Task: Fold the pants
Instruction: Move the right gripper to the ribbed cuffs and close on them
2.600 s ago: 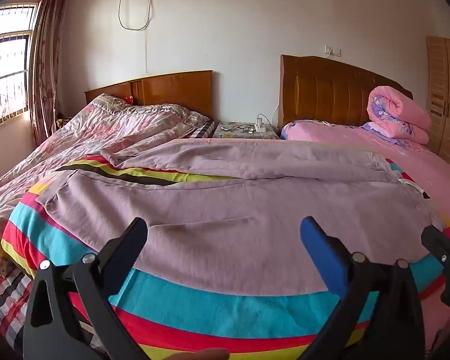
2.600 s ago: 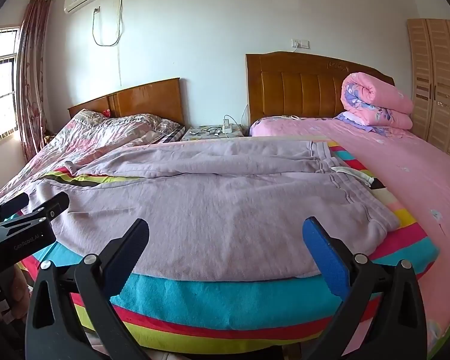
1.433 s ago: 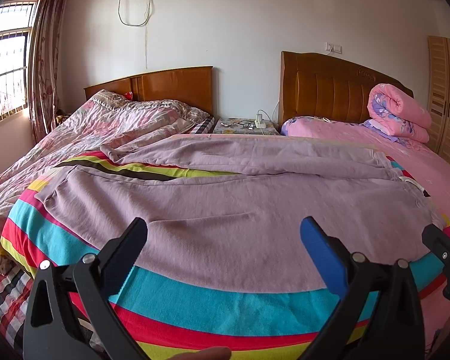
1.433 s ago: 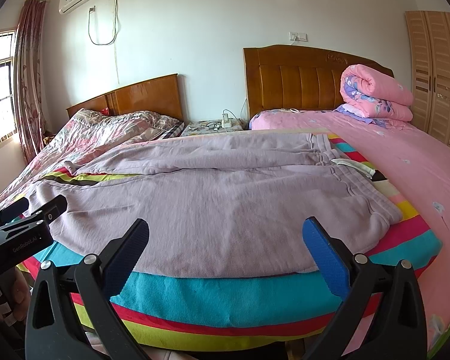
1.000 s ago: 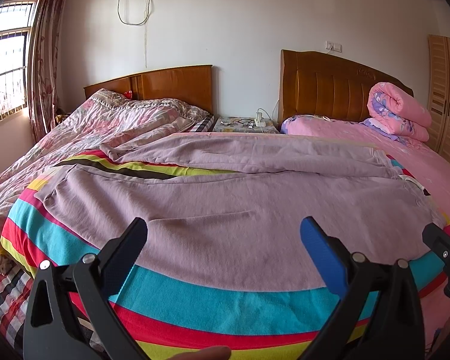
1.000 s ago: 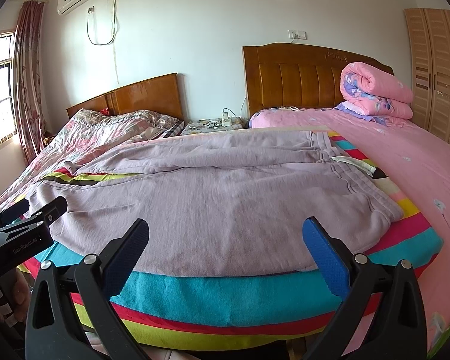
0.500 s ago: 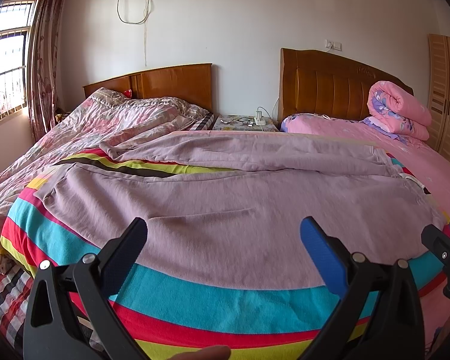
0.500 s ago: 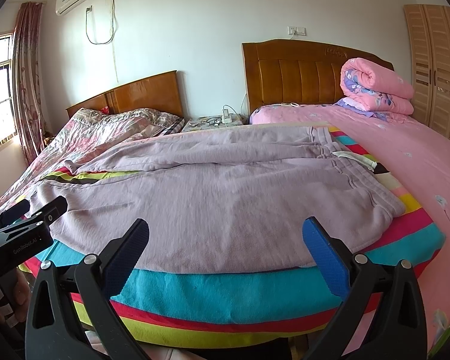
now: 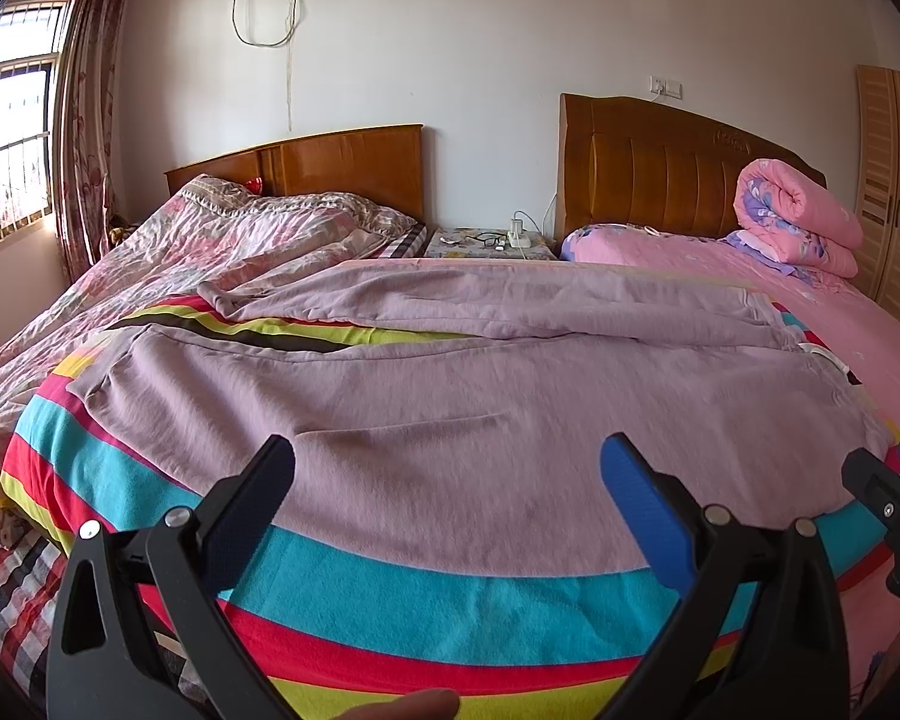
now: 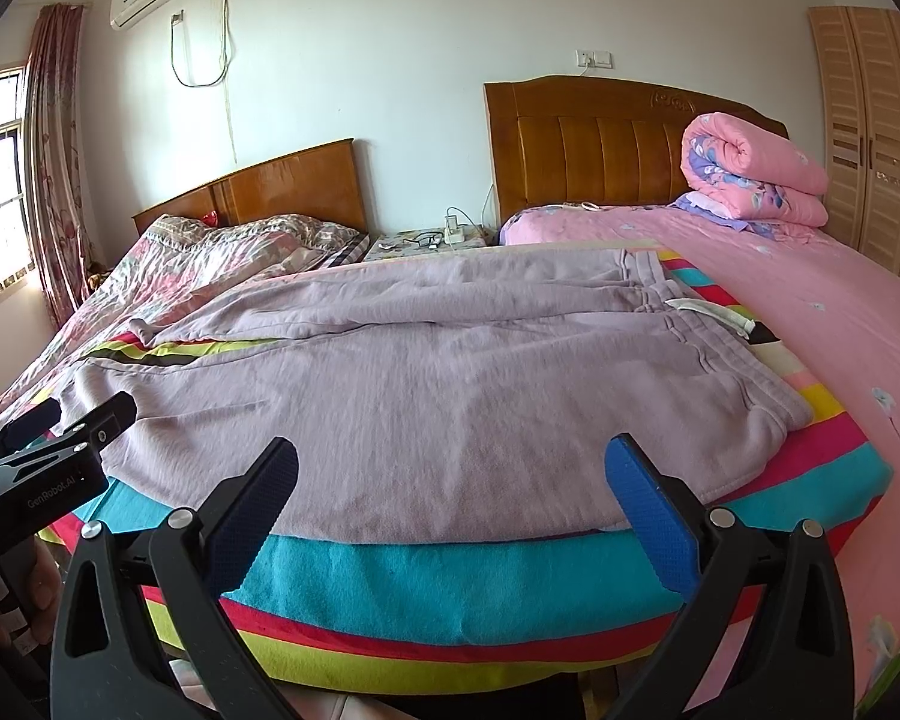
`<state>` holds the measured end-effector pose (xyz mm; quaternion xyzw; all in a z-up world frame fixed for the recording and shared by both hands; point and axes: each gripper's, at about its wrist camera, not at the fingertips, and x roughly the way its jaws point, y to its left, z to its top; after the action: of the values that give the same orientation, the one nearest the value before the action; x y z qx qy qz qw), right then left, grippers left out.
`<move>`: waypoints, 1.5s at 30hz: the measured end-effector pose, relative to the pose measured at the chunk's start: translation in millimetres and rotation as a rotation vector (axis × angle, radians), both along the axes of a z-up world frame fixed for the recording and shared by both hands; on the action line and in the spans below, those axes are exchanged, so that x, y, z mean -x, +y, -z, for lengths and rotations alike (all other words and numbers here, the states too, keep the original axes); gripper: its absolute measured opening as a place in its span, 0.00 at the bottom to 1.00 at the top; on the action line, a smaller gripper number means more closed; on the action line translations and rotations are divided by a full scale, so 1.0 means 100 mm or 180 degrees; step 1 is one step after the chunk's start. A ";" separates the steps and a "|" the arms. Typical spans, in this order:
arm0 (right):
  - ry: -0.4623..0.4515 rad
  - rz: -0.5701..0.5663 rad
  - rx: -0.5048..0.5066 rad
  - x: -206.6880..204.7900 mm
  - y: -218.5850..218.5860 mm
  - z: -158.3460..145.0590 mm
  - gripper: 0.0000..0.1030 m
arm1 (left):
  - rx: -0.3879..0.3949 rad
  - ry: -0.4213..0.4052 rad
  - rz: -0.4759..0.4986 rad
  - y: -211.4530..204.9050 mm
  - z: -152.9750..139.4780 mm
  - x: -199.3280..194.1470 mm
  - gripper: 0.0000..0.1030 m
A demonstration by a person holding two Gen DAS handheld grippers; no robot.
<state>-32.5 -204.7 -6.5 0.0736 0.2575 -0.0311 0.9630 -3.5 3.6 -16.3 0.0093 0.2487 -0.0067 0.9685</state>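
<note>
Left wrist view: the left gripper (image 9: 447,468) hovered over the near edge of the pants (image 9: 450,396), jaws spread wide and gripping nothing.
Right wrist view: the right gripper (image 10: 450,468) stood likewise with jaws wide apart and empty, near the pants' near edge.
Pants: lilac, spread flat across a striped blanket (image 10: 450,594); waistband (image 10: 708,354) to the right, legs running left, with the blanket showing between the two legs at the left.
Drawstring: a white drawstring (image 10: 714,312) lay just beside the waistband.
Bedding: a pink bed (image 10: 810,300) lay to the right, with a rolled quilt (image 10: 750,174) at its far end.
Far left: a floral bed (image 9: 210,252).
Between headboards: a nightstand (image 9: 486,243).
</note>
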 end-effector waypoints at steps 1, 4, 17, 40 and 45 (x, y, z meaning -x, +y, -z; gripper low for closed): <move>0.0003 0.0000 -0.0001 0.00 0.00 0.00 0.96 | 0.0000 0.0001 0.0000 0.00 0.00 0.00 0.99; 0.0006 0.0001 -0.0003 0.00 0.00 0.00 0.96 | 0.0003 -0.0001 -0.0003 0.00 -0.01 -0.01 0.99; 0.0022 0.0002 -0.0017 0.01 0.01 0.02 0.96 | -0.0010 0.0040 0.0020 -0.03 0.03 0.02 0.99; 0.0760 -0.1338 0.0530 -3.20 -0.94 -0.20 0.96 | 0.0460 0.1527 0.0626 0.26 -0.20 -2.52 0.99; 0.1018 -0.1693 0.0342 -4.32 -1.05 0.05 0.96 | 0.1000 0.1285 0.0468 0.28 -0.24 -3.07 0.99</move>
<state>399.3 -310.2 -11.1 -0.0531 0.4139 0.1972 0.8871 303.9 31.7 7.2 -0.1246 0.4314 -0.1172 0.8858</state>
